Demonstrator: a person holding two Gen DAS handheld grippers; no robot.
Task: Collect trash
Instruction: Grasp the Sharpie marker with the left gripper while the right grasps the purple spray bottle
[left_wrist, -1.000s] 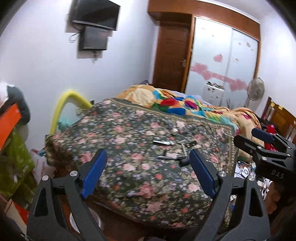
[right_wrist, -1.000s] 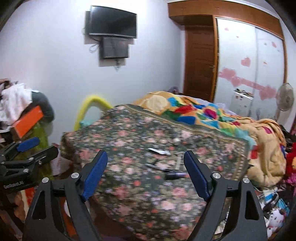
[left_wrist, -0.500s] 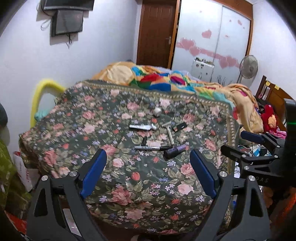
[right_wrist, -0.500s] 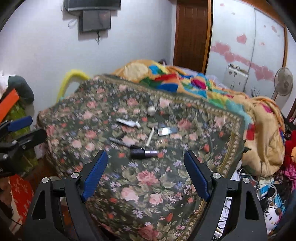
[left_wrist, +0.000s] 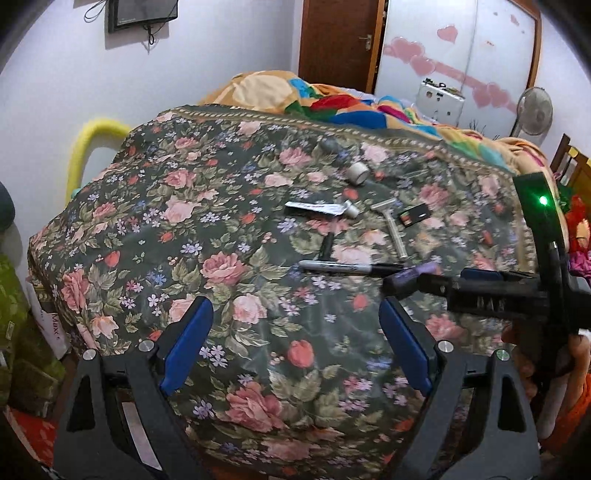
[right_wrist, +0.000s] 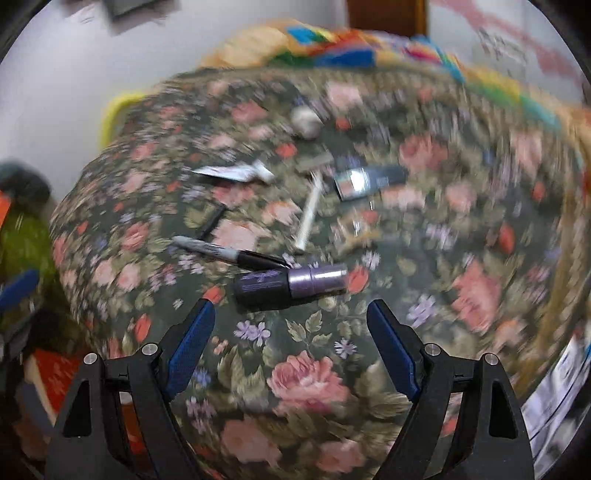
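Observation:
Small litter lies on a floral blanket (left_wrist: 229, 229) over the bed. A purple tube (right_wrist: 291, 282) lies just ahead of my open right gripper (right_wrist: 290, 328); in the left wrist view it is partly hidden behind the right gripper's arm (left_wrist: 410, 275). Beyond it lie a black marker (right_wrist: 229, 254) (left_wrist: 347, 266), a razor (left_wrist: 393, 229), a squeezed white tube (left_wrist: 321, 209), a small dark case (right_wrist: 369, 179) (left_wrist: 415, 215) and a roll of tape (left_wrist: 358, 173). My left gripper (left_wrist: 295, 339) is open and empty, above the blanket's near part.
A colourful quilt (left_wrist: 332, 99) is heaped at the bed's far end. A yellow foam arch (left_wrist: 92, 140) stands at the left by the wall. A door, a wardrobe and a fan (left_wrist: 533, 114) are at the back. Clutter lies on the floor at both sides.
Both grippers have moved forward and tilted down over the bed. The right gripper has closed in on the purple tube; its view is blurred by motion. Both stay open.

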